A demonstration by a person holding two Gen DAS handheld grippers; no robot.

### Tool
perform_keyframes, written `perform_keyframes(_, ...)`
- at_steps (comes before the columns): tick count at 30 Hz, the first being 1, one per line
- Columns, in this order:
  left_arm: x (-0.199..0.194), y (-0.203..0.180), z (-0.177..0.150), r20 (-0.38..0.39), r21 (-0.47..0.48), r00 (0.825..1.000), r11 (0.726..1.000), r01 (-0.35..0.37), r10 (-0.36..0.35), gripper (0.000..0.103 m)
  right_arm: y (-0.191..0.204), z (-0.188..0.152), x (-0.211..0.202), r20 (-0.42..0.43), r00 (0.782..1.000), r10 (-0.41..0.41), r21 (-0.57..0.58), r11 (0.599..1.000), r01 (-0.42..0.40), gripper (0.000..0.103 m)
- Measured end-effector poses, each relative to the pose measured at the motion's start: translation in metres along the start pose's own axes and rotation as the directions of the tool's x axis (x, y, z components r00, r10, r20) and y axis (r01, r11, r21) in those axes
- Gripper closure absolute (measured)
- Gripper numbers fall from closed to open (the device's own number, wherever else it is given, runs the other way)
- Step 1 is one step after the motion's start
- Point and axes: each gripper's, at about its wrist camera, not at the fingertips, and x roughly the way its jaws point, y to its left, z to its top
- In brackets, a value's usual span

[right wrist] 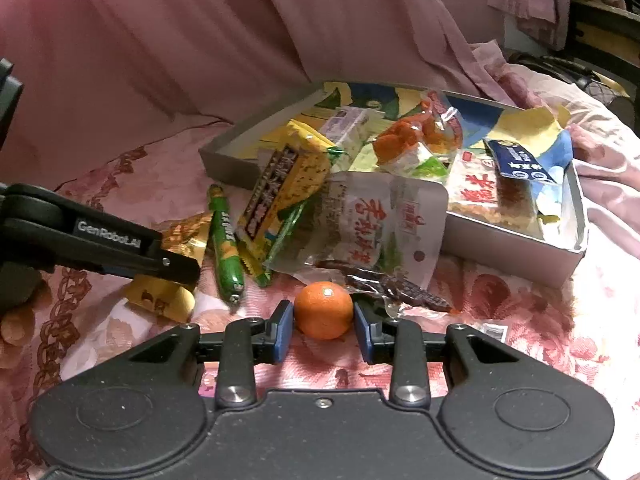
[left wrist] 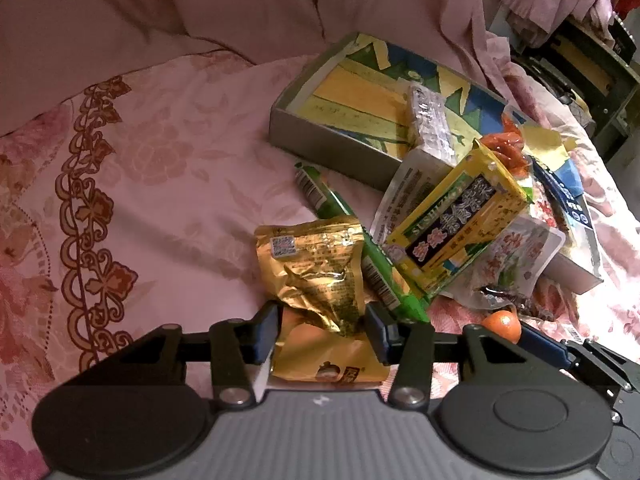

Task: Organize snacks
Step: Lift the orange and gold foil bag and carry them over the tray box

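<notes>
Low in the left wrist frame, the left tongs (left wrist: pixel 320 330) are clenched on a crumpled gold snack packet (left wrist: pixel 316 276) lying on the floral bedspread (left wrist: pixel 160 184). At lower centre of the right wrist frame, the right tongs (right wrist: pixel 323 325) grasp a mandarin (right wrist: pixel 323 310). Behind it, snacks spill from the shallow grey box (right wrist: pixel 516 250).

I'm seeing both feeds running dim and warm, tinted pink. Light is coming from the right, blowing out the bedspread (left wrist: pixel 624 280) at that edge. Glare is bouncing off the gold packet (left wrist: pixel 316 268) and the clear wrappers (right wrist: pixel 436 128). Fisheye is bending the edges and darkening the corners. The background is going soft and noisy.
</notes>
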Motion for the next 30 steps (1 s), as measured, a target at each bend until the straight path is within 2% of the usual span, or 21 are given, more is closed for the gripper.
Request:
perform_keyframes(8,0.002,0.001,0.001,-0.023,-0.012,1.000,1.000,-0.013,0.013,0.046,0.003,-0.001,0.000,-0.003,1.000,0.010,-0.020,1.000,-0.010,0.068)
perform_keyframes(13,0.005,-0.006,-0.001,-0.024,0.040,0.999,0.998,-0.039,0.040,0.045,0.003,-0.001,0.000,-0.004,1.000,0.011,-0.020,1.000,-0.011,0.068)
perform_keyframes(15,0.004,-0.007,0.000,-0.030,0.041,0.998,0.998,-0.047,0.048,0.051,0.003,-0.001,0.000,-0.004,1.000,0.012,-0.022,1.000,-0.012,0.068)
perform_keyframes(24,-0.003,0.001,0.002,-0.042,-0.032,0.999,0.999,-0.022,0.021,0.059,0.007,0.001,-0.005,0.010,0.999,0.033,-0.043,0.999,-0.032,0.068)
perform_keyframes(26,-0.005,0.000,0.003,-0.027,-0.037,0.999,0.999,-0.018,0.017,0.066,0.008,0.003,-0.007,0.019,0.999,0.039,-0.045,0.998,-0.038,0.068)
perform_keyframes(30,-0.012,-0.001,0.004,0.008,-0.045,1.000,0.999,0.007,-0.006,0.066,0.012,0.004,-0.010,0.034,0.998,0.047,-0.066,0.997,-0.045,0.068)
